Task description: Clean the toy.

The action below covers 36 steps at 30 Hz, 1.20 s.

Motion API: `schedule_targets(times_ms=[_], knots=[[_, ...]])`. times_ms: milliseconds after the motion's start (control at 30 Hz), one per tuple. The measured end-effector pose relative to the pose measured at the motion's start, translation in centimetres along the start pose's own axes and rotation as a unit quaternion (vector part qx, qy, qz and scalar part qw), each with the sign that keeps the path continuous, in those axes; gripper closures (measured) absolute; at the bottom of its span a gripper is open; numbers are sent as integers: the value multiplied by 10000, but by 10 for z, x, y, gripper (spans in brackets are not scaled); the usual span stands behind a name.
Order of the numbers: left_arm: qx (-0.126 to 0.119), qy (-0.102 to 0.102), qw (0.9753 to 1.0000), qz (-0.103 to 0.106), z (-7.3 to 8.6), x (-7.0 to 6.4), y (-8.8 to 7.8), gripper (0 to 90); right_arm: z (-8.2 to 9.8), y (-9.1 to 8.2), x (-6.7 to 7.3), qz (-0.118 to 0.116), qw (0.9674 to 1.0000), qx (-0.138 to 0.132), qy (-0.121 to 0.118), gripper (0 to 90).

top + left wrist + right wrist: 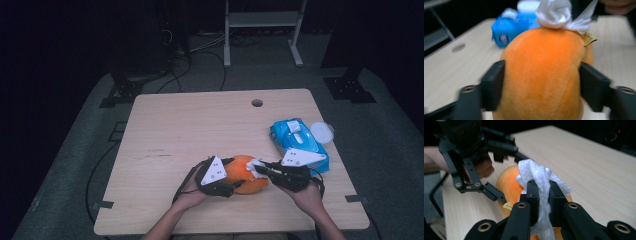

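An orange plush toy (245, 176) (541, 75) lies near the front edge of the wooden table (200, 125). My left gripper (232, 174) (541, 72) reaches in from the left, and its two black pads (495, 80) press on the toy's sides. From the right, my right gripper (261, 170) (541, 187) is shut on a crumpled white wipe (256, 166) (534, 172). That wipe (556, 12) rests against the top of the toy (507, 182). A small yellow tag (589, 38) sticks out beside the wipe.
A blue pack of wipes (297, 142) (506, 32) lies just behind my right hand, with a round white lid (321, 132) next to it at the table's right edge. A cable hole (257, 103) sits near the far edge. Bare wood stretches across the left and middle.
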<state>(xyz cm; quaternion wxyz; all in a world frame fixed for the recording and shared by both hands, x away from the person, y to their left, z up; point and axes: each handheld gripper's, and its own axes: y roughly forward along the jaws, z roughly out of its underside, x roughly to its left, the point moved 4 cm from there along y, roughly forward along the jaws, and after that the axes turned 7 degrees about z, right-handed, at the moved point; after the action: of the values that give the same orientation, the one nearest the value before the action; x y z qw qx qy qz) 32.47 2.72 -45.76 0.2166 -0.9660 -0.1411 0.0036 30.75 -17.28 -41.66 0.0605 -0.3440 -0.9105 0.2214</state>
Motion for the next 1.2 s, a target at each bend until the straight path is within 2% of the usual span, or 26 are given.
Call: schedule_targets(times_ms=[67, 100, 167, 267, 333, 367, 400, 433, 500, 567, 600, 633, 700, 733, 800, 867, 900, 1000, 1067, 1100, 1133, 1200], knots=[[-87, -374, 9991, 190, 1, 4, -3, 124, 8, 7, 2, -127, 9998, 83, 117, 810], [-111, -443, 9987, 212, 1, 4, -5, 137, 8, 7, 3, -133, 9999, 77, 77, 810], [-84, -401, 9990, 163, 2, 3, -5, 213, 7, 4, 3, -40, 9999, 105, -44, 810], [-42, -385, 9990, 237, 5, 3, -8, 215, 15, -2, -3, 37, 9998, 200, 18, 810], [-44, -477, 9984, 288, 9, 4, -11, 200, 22, -5, -8, 117, 9994, 313, 95, 810], [-32, -540, 9980, 323, 10, 5, -12, 189, 25, -6, -10, 194, 9991, 382, 57, 810], [-35, -622, 9973, 376, 10, 6, -14, 165, 27, -7, -12, 210, 9989, 420, 79, 810], [-75, -795, 9958, 444, 8, 7, -15, 135, 27, -7, -12, 156, 9990, 403, 131, 810], [-76, -1183, 9915, 534, 5, 11, -14, 72, 25, -6, -7, 18, 9993, 363, 132, 809], [-33, -1325, 9895, 570, 7, 15, -11, 33, 19, -3, 0, -150, 9995, 260, 133, 809], [-33, -1351, 9894, 528, 9, 15, -11, 43, 17, -1, 3, -126, 9996, 256, 73, 808], [-41, -1325, 9899, 498, 11, 15, -11, 89, 17, 0, 3, -135, 9996, 263, 45, 809], [-90, -1032, 9943, 259, 10, 9, -11, 259, 20, 2, -1, -133, 9993, 311, 142, 809], [-132, -894, 9958, 160, 6, 7, -11, 312, 21, 2, -5, -154, 9991, 289, 273, 809], [-309, -607, 9977, -37, -2, 6, -10, 353, 16, -1, -7, -98, 9993, 134, 323, 809], [-342, -311, 9982, -392, -5, 4, -6, 361, 8, -4, -6, -136, 9992, -55, 369, 809], [-305, -273, 9982, -448, -3, 4, -4, 359, 7, -3, -6, -158, 9992, -73, 350, 809], [-201, -452, 9984, -263, 8, 8, -5, 334, 17, 6, -6, -136, 9995, 176, 240, 809], [-188, -692, 9974, -88, 12, 11, -8, 301, 25, 9, -11, 4, 9992, 310, 239, 809], [-184, -738, 9971, -69, 13, 13, -10, 282, 28, 9, -13, 82, 9990, 373, 223, 809], [-190, -730, 9971, -38, 13, 12, -10, 270, 31, 8, -16, 176, 9986, 448, 203, 809], [-156, -650, 9978, -49, 12, 10, -7, 246, 31, 8, -16, 159, 9986, 412, 300, 809]])
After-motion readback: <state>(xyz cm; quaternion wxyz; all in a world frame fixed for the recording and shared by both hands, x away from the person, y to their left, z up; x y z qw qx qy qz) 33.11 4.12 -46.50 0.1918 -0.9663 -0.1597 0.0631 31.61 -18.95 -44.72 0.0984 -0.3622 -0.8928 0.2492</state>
